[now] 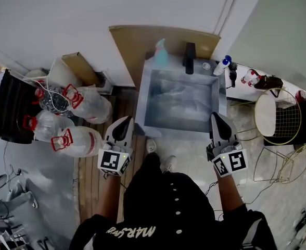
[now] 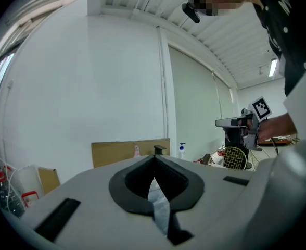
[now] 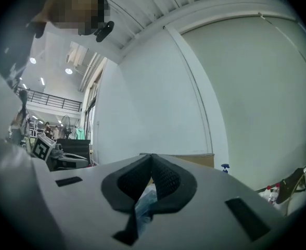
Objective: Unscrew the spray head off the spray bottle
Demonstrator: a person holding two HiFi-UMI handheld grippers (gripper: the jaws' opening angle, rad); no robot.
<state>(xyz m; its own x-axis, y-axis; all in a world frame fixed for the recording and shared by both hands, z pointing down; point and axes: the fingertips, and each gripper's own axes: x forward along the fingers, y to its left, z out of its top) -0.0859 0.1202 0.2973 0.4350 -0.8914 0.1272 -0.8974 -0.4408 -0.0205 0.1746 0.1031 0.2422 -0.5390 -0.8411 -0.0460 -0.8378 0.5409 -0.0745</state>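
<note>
Spray bottle (image 1: 160, 53) v. blurry (head (image 1: 161, 42) indistinct).

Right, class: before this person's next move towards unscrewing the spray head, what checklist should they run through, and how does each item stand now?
1. Spray bottle found: ok. It stands at the back left corner of the sink, beside the black faucet.
2. Left gripper free: ok. Jaws together, nothing between them.
3. Right gripper free: ok. Jaws together, nothing between them.
4. Jaws ready to take the bottle: not ok. Both pairs are shut.
5. Grippers at the bottle: not ok. Both are at the sink's near edge, well apart from it.
6. Spray head seated on the bottle: cannot tell, too small in every view.
</note>
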